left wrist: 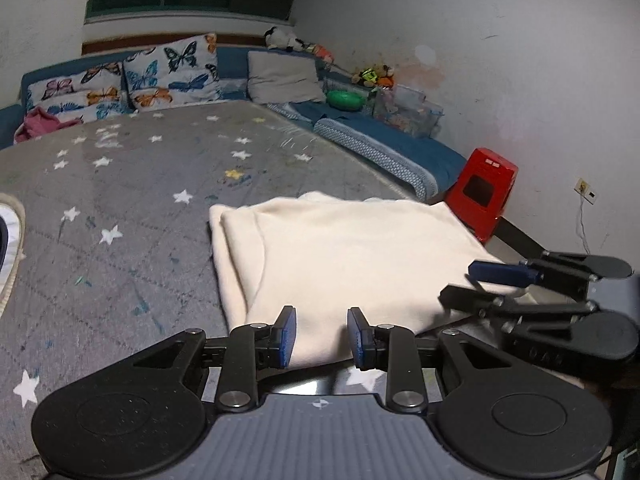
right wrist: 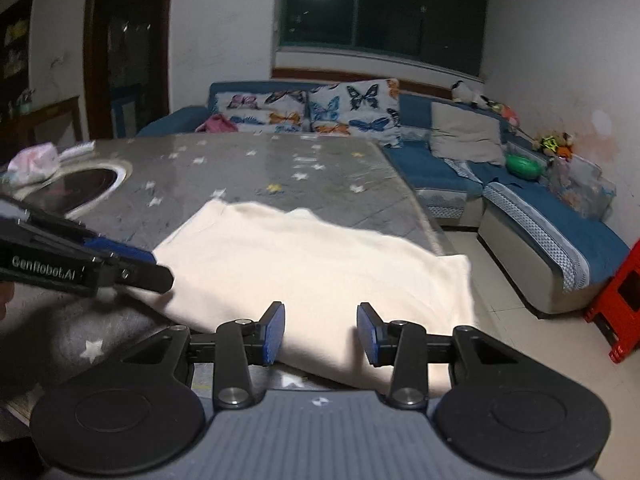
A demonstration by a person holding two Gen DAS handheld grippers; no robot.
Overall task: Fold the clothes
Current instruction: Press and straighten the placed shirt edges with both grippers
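Observation:
A folded cream garment [left wrist: 340, 256] lies on the grey star-patterned table [left wrist: 120, 184], near its front right corner. My left gripper [left wrist: 322, 334] is open, its blue pads either side of the garment's near edge. My right gripper [left wrist: 460, 284] shows at the garment's right corner, jaws apart. In the right wrist view the garment [right wrist: 312, 272] fills the middle. My right gripper [right wrist: 321, 332] is open over its near edge. My left gripper [right wrist: 156, 266] reaches in from the left at the garment's left edge.
A blue sofa [right wrist: 540, 220] with butterfly cushions [right wrist: 352, 112] wraps the far and right sides of the table. A red plastic stool [left wrist: 482, 192] stands at the right. A round inset [right wrist: 86, 186] and pink cloth [right wrist: 34, 162] sit at the table's left.

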